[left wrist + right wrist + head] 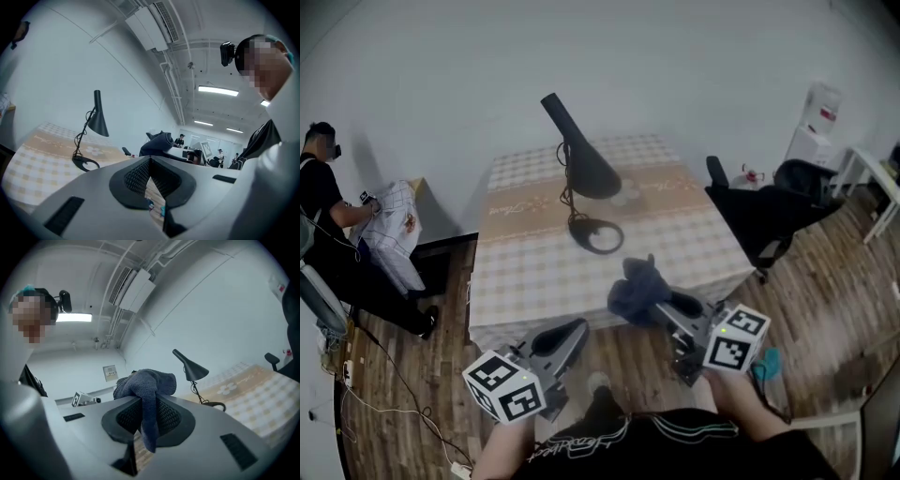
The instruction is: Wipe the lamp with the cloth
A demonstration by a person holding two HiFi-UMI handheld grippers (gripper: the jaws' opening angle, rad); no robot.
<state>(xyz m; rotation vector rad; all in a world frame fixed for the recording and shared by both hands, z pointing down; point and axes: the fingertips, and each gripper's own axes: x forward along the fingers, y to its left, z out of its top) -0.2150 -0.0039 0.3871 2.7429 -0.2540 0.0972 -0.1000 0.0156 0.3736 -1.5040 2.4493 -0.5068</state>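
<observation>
The black lamp (586, 169) stands on the checked table (525, 281), its cone shade tilted over a ring base (595, 234). It also shows in the left gripper view as the lamp (98, 124) and in the right gripper view as the lamp (193, 370). My right gripper (661, 305) hovers near the table's front edge, shut on a dark blue-grey cloth (636, 289) that bunches above its jaws. A strip of the cloth (147, 383) hangs down between the pads (165, 416). My left gripper (577, 328) is lower left, off the table, with its jaws together and nothing in them. The cloth (157, 143) shows beyond the left gripper (150, 161).
A black office chair (759, 211) stands at the table's right side. A person (328, 216) bends over a checked bag (392, 230) at the left wall. A water dispenser (816, 122) and a white table (872, 178) are at the far right. Cables (384, 394) trail over the wooden floor.
</observation>
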